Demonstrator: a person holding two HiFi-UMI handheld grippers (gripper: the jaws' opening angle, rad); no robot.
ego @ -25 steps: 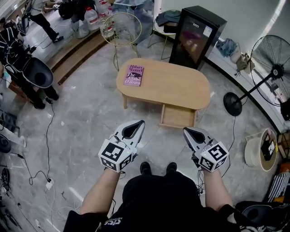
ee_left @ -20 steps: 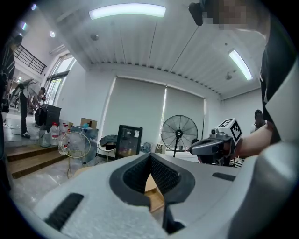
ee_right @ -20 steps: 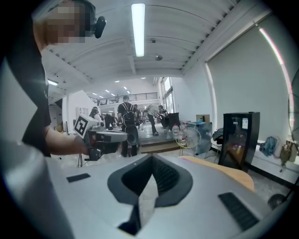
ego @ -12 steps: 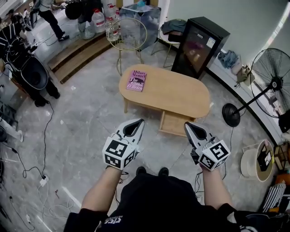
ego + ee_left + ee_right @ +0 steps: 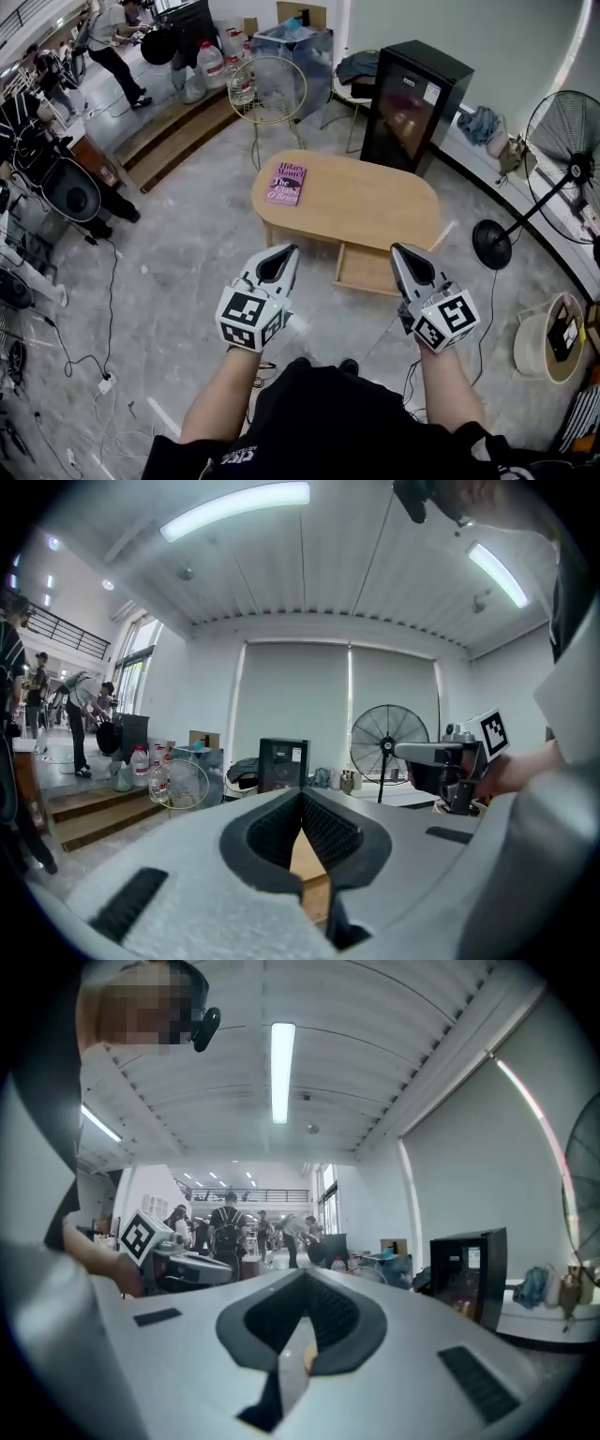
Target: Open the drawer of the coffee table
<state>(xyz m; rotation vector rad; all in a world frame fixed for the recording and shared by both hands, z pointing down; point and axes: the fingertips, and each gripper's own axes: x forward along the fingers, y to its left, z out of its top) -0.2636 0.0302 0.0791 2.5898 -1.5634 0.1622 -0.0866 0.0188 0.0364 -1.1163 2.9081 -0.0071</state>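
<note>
Beyond the left gripper and right gripper lies the open drawer.

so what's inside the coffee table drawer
The drawer stands pulled out; the part showing is bare wood, nothing in it. Its back lies under the tabletop, and the right gripper covers its right corner.

Tan wood coffee table w/ purple book.
</note>
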